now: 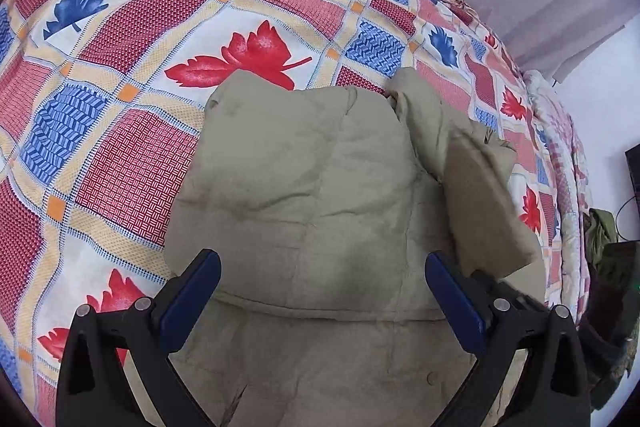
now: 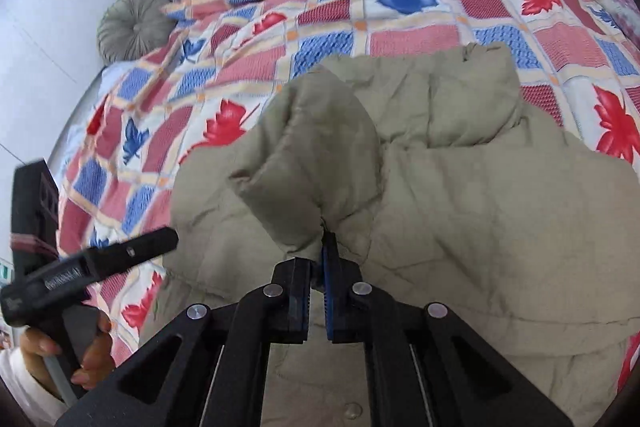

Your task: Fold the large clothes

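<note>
Our right gripper (image 2: 325, 247) sits low at the jacket's near edge, fingers pinched together on a sleeve (image 2: 316, 151) that it holds lifted over the body. Our left gripper (image 1: 322, 273) hovers over the jacket (image 1: 304, 195), fingers spread wide, gripping nothing. The khaki padded jacket lies on the leaf-patterned bedspread (image 1: 120, 39), long axis running away from us, collar at the far end, quilted and puffy

Matt, quilted cloth jacket (image 1: 320, 187) lies on a printed cotton-like bedspread (image 1: 120, 147) (both soft, unglossy).
</note>
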A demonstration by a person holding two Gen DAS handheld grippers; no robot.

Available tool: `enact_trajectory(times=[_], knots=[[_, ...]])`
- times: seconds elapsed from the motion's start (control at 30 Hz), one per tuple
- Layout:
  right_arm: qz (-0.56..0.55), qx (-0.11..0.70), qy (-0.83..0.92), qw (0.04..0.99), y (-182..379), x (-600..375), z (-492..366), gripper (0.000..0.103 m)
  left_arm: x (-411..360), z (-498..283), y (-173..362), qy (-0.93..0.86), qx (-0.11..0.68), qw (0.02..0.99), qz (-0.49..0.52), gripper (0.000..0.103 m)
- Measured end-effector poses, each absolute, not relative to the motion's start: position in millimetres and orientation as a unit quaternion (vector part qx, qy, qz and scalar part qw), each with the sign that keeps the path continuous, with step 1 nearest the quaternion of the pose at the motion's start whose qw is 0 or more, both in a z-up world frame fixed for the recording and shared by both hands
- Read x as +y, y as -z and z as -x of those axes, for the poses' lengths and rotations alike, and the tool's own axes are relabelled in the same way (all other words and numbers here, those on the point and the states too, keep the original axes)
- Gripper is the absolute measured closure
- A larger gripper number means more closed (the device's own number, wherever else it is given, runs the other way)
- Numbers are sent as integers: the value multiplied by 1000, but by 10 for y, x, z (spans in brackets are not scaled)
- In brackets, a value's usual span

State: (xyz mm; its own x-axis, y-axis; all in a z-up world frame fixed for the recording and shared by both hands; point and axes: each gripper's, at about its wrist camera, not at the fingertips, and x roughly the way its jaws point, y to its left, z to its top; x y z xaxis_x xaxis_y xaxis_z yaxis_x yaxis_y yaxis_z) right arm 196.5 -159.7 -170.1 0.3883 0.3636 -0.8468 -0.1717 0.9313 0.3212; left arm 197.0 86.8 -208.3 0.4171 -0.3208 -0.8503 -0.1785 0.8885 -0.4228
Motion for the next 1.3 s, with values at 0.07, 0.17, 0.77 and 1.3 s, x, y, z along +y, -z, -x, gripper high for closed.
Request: enact_trajectory(times=[0.07, 0.17, 0.77, 1.3], knots=[[-94, 556, -166, 809, 1880, -1535, -1924, 86, 867, -1978, 2080, 53, 537, 808, 237, 1], [-103, 571, -170, 797, 2004, -1558, -1848, 47, 804, -2002, 2092, 71, 539, 804, 242, 1], [-183, 572, 49, 798, 2071, -3865, -984, 82, -237, -2454, 2548, 131, 578, 773, 227, 34], [-116, 549, 79, 824, 2106, -4008, -1500, 86, -172, -2330, 2558, 115, 577, 789, 174, 92]])
